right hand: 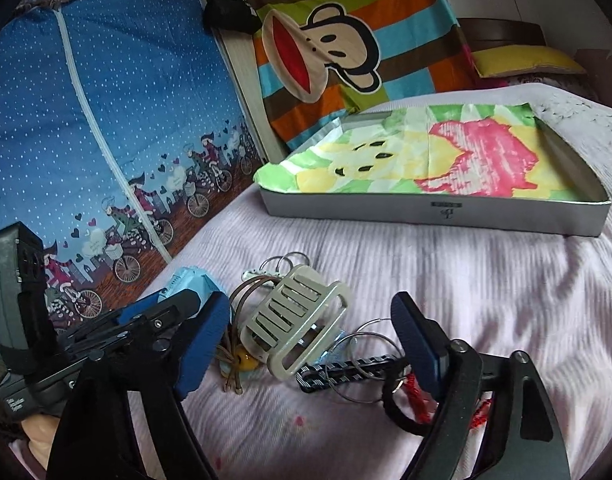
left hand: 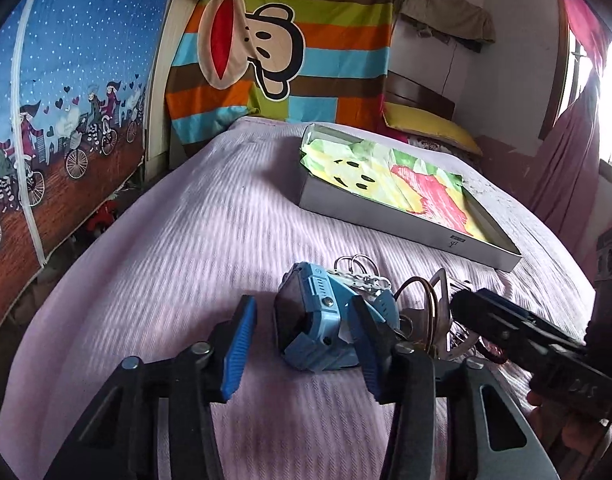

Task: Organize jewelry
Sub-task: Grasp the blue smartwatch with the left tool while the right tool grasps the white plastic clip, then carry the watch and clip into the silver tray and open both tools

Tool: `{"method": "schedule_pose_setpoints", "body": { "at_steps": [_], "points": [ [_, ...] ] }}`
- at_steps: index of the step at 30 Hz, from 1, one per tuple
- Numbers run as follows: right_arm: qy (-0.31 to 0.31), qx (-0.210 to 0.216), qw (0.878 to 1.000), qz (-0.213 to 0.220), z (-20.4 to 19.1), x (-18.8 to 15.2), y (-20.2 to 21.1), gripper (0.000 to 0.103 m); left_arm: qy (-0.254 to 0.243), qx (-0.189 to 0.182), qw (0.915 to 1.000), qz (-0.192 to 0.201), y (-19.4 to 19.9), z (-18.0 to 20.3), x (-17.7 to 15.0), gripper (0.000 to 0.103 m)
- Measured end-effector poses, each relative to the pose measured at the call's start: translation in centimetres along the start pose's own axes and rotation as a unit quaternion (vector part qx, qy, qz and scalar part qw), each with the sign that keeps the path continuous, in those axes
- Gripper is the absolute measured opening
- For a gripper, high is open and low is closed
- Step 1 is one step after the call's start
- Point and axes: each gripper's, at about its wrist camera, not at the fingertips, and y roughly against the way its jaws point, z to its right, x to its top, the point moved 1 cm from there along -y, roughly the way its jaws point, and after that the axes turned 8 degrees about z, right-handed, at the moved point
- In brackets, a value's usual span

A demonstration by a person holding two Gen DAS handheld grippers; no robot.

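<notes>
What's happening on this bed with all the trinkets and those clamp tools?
A person is sorting jewelry with two hand-held grippers. The left gripper is open around a chunky blue plastic watch, not yet closed on it. The right gripper is open over a pale slatted hair claw and thin metal hoops. The shallow grey box lined with colourful paper farther up the lilac bedspread holds no jewelry so far.

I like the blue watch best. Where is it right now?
The blue watch lies on the bed, between the open fingers of the left tool. It sits at the left end of the jewelry pile, beside the brown hoops.
</notes>
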Motion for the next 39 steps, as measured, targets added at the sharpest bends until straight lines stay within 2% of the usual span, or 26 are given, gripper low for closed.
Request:
{"method": "schedule_pose_setpoints", "body": {
  "at_steps": [3,6,13,19,21,27,34,39],
  "points": [
    [-0.006,0.000,1.000,-0.007,0.2,-0.2,-0.5,0.069,0.000,-0.002,1.0000,0.002,0.0,0.0,-0.2,0.037],
    [-0.017,0.009,1.000,-0.012,0.5,-0.5,-0.9,0.068,-0.002,-0.005,1.0000,0.001,-0.2,0.1,-0.3,0.032],
    [-0.022,0.028,0.999,-0.013,0.4,-1.4,-0.8,0.058,-0.004,0.002,0.9999,0.010,0.2,0.2,-0.7,0.026],
    [-0.026,0.035,0.999,-0.003,0.3,-1.7,-0.1,0.041,-0.013,0.018,0.9993,0.029,1.0,0.4,-1.0,0.023],
    [-0.026,0.035,0.999,0.000,0.3,-1.9,0.2,0.027,-0.013,0.020,0.9991,0.035,1.4,0.4,-1.1,0.021],
    [-0.028,0.026,0.999,0.014,0.5,-2.1,1.3,0.026,-0.015,0.028,0.9979,0.056,2.3,0.6,-1.1,0.018],
    [-0.020,0.021,0.998,0.063,0.5,-1.5,3.8,0.026,-0.030,0.032,0.9962,0.075,3.5,1.6,-1.2,0.017],
    [-0.009,0.015,0.996,0.090,0.5,-0.7,5.0,0.026,-0.023,0.046,0.9937,0.099,4.5,1.7,-1.0,0.017]
  ]
}}
